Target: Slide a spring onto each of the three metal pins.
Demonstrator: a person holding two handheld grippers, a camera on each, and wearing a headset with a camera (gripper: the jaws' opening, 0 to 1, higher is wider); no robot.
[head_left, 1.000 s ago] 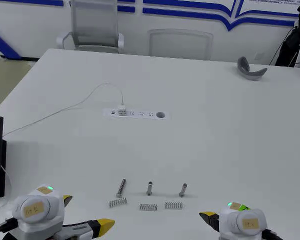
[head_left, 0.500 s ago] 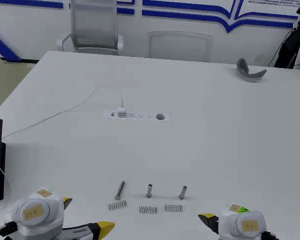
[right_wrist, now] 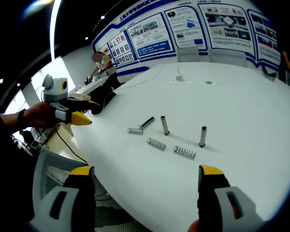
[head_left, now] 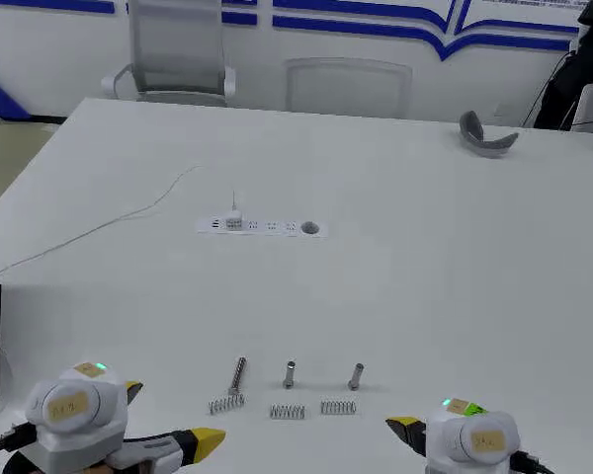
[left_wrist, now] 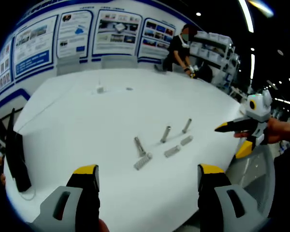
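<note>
Nothing threaded yet: the open, empty left hand-held gripper (left_wrist: 148, 170) and right hand-held gripper (right_wrist: 146, 170) must next grasp the left spring (head_left: 226, 404) and left metal pin (head_left: 238, 375).

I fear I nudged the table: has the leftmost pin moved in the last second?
No. The leftmost pin keeps its place beside the spring and below the power strip; the camera alone shifted slightly.

Three metal pins (head_left: 289, 374) in a row (leftmost lying flat, others upright); three loose springs (head_left: 288, 412) lie just beside them.
</note>
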